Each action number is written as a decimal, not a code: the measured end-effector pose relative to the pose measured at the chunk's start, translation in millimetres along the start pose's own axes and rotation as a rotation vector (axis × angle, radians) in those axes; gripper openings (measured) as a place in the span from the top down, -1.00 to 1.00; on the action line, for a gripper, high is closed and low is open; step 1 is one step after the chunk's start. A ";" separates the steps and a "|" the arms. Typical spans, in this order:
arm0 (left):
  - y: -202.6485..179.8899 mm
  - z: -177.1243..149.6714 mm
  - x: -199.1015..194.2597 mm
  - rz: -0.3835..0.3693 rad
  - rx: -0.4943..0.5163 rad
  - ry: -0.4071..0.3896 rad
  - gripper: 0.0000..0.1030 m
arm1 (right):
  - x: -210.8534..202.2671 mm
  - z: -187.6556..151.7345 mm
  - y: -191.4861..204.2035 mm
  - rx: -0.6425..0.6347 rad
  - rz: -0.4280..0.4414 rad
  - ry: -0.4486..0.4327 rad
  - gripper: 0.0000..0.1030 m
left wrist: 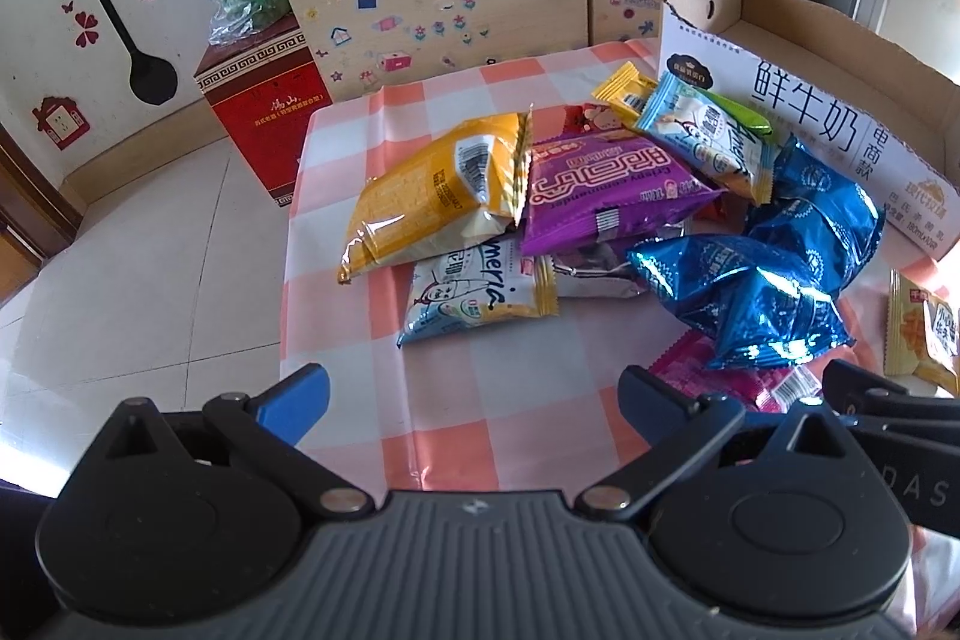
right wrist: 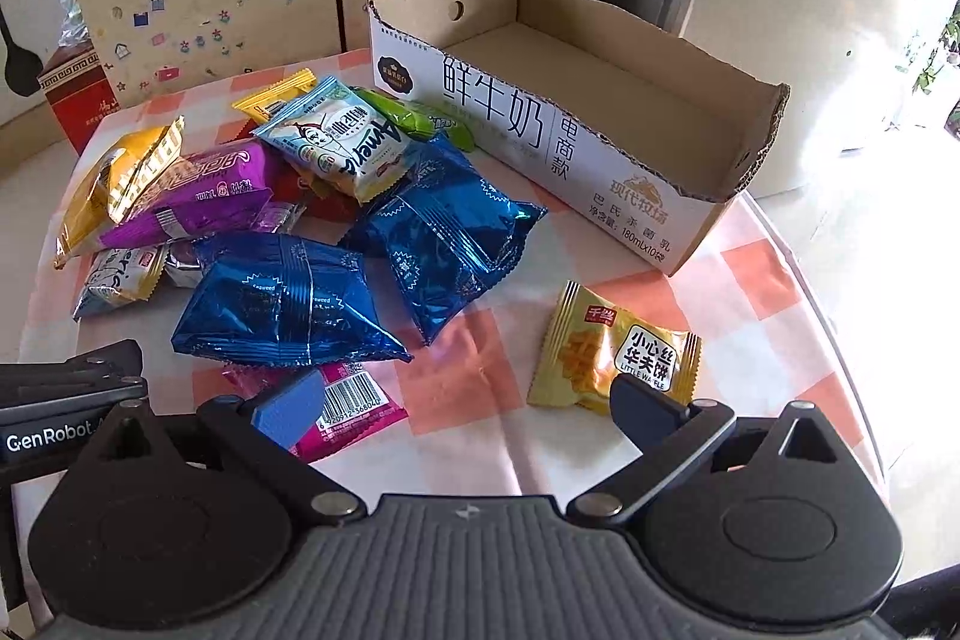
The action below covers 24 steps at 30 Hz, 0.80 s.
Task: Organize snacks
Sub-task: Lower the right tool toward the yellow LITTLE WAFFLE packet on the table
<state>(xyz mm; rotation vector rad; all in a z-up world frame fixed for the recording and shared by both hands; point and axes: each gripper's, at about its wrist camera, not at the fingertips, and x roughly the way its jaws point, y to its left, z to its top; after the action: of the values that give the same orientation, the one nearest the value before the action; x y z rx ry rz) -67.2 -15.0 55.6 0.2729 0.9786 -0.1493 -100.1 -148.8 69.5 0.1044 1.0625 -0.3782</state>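
Both grippers, left and right, hung open near the snacks, box empty, so grabbing the waffle looked next.

Pink packet half under blue packet, red wrapper mostly buried

My left gripper and right gripper look alike: ribbed grey housing, two round black hubs, black link arms on silver rivets, triangular cut-outs, and blue pads on the fingers. White "GenRobot" lettering marks the left one's side.
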 end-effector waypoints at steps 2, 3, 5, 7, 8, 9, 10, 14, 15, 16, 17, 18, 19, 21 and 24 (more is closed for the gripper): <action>-0.2 0.0 -0.2 0.002 0.002 -0.002 -0.97 | 0.1 -0.1 0.4 -0.003 -0.002 -0.001 -1.00; -0.4 0.1 -0.4 0.005 0.005 -0.004 -0.97 | 0.1 0.0 0.5 -0.005 -0.002 -0.001 -1.00; -0.6 0.2 -0.7 0.008 0.008 -0.006 -0.97 | 0.0 -0.1 1.1 -0.009 -0.004 -0.002 -1.00; -0.2 0.1 -0.6 0.009 0.009 -0.006 -0.97 | -0.3 -0.1 1.3 -0.014 -0.006 -0.005 -1.00; -0.2 0.1 -0.6 0.009 0.009 -0.007 -0.97 | -0.4 0.0 1.5 -0.015 -0.007 -0.005 -1.00; -0.1 0.1 -0.6 0.009 0.010 -0.007 -0.97 | -0.5 0.1 1.3 -0.017 -0.007 -0.005 -1.00; -0.2 0.1 -0.6 0.009 0.010 -0.007 -0.96 | -0.4 0.0 1.0 -0.017 -0.007 -0.004 -1.00; 0.0 -0.5 -0.5 0.012 0.015 -0.009 -0.96 | -0.2 -0.2 1.3 -0.018 -0.009 -0.004 -1.00; -0.5 -0.7 -0.6 0.013 0.016 -0.009 -0.96 | -0.2 -0.2 1.1 -0.020 -0.009 -0.004 -1.00; -0.5 -0.8 -0.6 0.012 0.016 -0.009 -0.96 | 0.2 -0.4 1.4 -0.020 -0.010 -0.003 -1.00; -0.7 -0.9 -0.5 0.012 0.016 -0.008 -0.95 | 0.3 -0.5 1.3 -0.021 -0.010 -0.003 -1.00; -1.0 -1.2 -0.5 0.011 0.017 -0.008 -0.95 | 0.5 -0.8 0.8 -0.021 -0.010 -0.003 -1.00; -1.6 -1.5 -0.6 0.010 0.018 -0.008 -0.95 | 0.5 -1.3 0.6 -0.022 -0.009 -0.003 -1.00; -3.3 -2.1 -0.4 0.008 0.022 -0.008 -0.95 | 0.7 -2.2 -0.5 -0.022 -0.008 -0.001 -1.00; -6.6 -2.8 -0.3 0.004 0.028 -0.008 -0.94 | 1.5 -3.1 -3.2 -0.018 -0.004 0.003 -1.00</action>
<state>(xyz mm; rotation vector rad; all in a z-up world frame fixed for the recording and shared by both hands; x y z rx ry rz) -71.3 -20.5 53.3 0.2994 0.9684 -0.1605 -103.1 -151.3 67.0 0.0864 1.0687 -0.3721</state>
